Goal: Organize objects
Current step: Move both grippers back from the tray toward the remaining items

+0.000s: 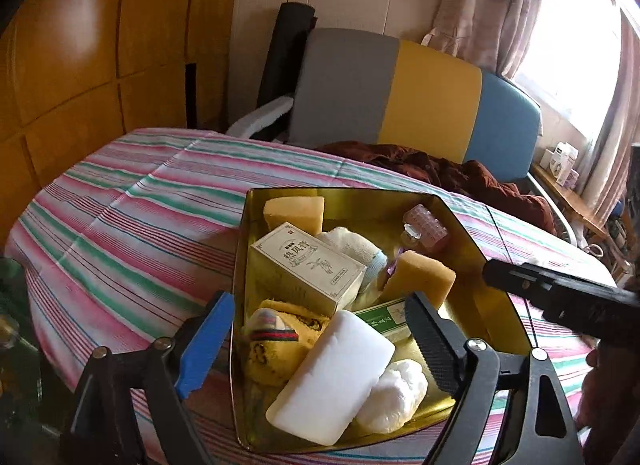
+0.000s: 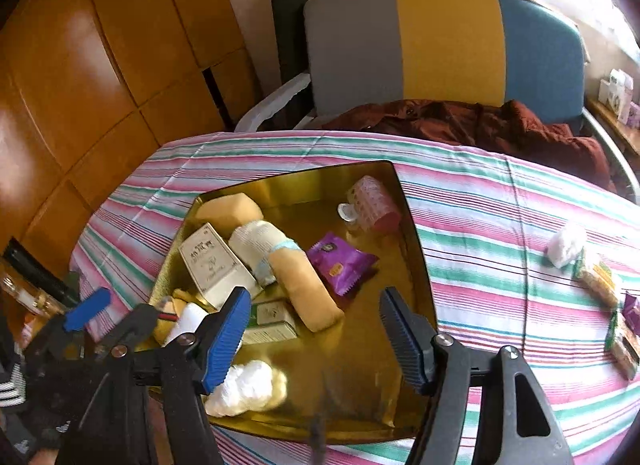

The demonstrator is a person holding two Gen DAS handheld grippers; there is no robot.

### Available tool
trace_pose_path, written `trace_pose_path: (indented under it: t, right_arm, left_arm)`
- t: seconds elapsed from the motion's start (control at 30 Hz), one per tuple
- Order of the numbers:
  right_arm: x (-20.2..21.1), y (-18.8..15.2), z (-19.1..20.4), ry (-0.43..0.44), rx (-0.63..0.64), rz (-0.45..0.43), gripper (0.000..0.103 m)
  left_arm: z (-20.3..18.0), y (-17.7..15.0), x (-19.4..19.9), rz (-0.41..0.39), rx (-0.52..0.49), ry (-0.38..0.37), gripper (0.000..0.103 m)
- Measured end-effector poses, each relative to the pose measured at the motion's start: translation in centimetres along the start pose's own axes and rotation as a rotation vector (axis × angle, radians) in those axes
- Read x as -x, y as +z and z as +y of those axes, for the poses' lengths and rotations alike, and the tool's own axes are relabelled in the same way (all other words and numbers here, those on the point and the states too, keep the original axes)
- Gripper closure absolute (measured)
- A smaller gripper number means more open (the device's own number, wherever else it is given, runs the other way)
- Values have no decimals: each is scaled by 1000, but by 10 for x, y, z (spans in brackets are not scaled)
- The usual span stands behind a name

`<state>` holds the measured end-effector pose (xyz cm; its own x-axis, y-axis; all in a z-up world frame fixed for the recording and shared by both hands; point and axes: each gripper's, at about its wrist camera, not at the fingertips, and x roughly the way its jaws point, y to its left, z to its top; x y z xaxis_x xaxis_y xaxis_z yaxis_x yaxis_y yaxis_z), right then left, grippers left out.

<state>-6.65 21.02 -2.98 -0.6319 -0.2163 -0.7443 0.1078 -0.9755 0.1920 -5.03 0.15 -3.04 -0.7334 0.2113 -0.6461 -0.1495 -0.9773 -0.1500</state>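
A: Left wrist view: the left claw point(image 1: 316, 341) stands wide apart with nothing between its fingers, hanging over the near end of the gold tray point(image 1: 472, 233). Under it lie a white bar point(image 1: 336, 377), a white wad point(image 1: 394, 395) just to its right, and a yellow cloth point(image 1: 280, 341) to its left.

B: And farther back in the tray?

A: A cream box point(image 1: 308, 265) with printed characters sits in the middle, a yellow sponge point(image 1: 294, 211) at the far left corner, a second sponge point(image 1: 418, 277) to the right, and a pink roller point(image 1: 426, 225) at the far right. The tray rests on the table's striped cloth point(image 1: 132, 225).

B: What about the right wrist view?

A: The right claw point(image 2: 316, 339) is also spread wide and holds nothing, above the bare near right part of the tray point(image 2: 360, 365). A purple packet point(image 2: 340, 261) lies just beyond it, beside a tan roll point(image 2: 306, 285).

B: Anything outside the tray?

A: On the cloth to the right, well apart from the tray, a white crumpled wad point(image 2: 566, 245) and some snack packets point(image 2: 600, 281). Beyond the table stands a grey, yellow and blue chair point(image 2: 444, 45).
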Motion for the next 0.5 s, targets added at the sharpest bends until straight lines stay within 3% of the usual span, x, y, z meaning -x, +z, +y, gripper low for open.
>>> trace_pose_path:
  t: [0.27,0.33,0.5]
  right_arm:
    - [7,-17,7,-55,55,-17,33]
    - [8,-19,9,-61,66,-21,27]
    - [11,-22,10,-97,89,-35,24]
  left_arm:
    - [-7,-8,8,-12,-42,34,13]
    - [-9,-9,10,-12,-47,35,13]
    - [-15,-12,13,-17,-72,35,13]
